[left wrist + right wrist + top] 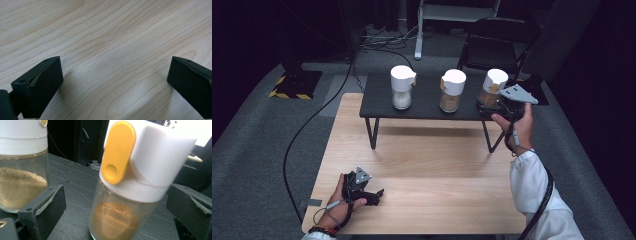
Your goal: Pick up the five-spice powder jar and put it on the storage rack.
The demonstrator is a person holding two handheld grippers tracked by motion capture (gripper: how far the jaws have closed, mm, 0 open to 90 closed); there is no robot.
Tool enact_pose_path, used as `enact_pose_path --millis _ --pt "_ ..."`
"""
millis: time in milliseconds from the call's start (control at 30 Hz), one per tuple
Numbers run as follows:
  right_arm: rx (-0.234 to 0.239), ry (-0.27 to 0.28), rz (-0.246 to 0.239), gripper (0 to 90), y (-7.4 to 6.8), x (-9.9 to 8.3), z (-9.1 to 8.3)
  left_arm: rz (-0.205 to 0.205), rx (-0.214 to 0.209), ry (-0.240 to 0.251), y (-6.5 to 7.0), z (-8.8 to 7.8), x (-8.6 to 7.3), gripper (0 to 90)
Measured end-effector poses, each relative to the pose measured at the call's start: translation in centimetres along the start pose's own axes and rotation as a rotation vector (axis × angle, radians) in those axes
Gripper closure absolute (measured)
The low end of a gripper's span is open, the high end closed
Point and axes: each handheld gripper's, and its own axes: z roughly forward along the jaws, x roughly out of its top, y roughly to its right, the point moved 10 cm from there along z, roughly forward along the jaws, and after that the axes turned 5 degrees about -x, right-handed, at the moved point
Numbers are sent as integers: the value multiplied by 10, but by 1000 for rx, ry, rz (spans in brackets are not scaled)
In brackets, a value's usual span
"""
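On the left, the left gripper (371,194) rests low over the bare wooden table (422,165), its jaws spread wide and holding nothing. Along the dark raised shelf (427,102) stand three glass seasoning jars: the white-powder jar (402,87), the middle jar (452,91) and, at the right end, the brown-spice jar (125,195) with its white cap and yellow flip tab (116,152). The right gripper (115,212) has its jaws wide on either side of that jar without touching it, so the grasp looks about to begin, with the close and lift left to do.
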Motion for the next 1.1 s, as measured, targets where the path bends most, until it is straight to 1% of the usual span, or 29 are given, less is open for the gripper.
enact_pose_path --millis 167,367,533,633,733,867,933,1033,1100 --pt "4 7 1 13 3 -5 -8 0 0 0 0 0 0 1" --pt "-9 30 -41 8 -2 -14 -19 0 0 0 0 0 0 1" --pt "7 43 -47 7 -4 -22 -28 -2 1 0 0 0 0 1" --pt "9 48 -64 7 -5 -28 -32 -1 1 0 0 0 0 1" --pt "14 45 -71 7 -6 -33 -35 -1 1 0 0 0 0 1" --pt "17 52 -64 7 -8 -39 -38 -1 1 0 0 0 0 1" --pt "26 52 -73 7 -10 -43 -39 -1 1 0 0 0 0 1" --pt "29 51 -96 7 -15 -49 -41 -1 1 0 0 0 0 1" --pt "35 59 -104 7 -17 -51 -43 -1 1 0 0 0 0 1"
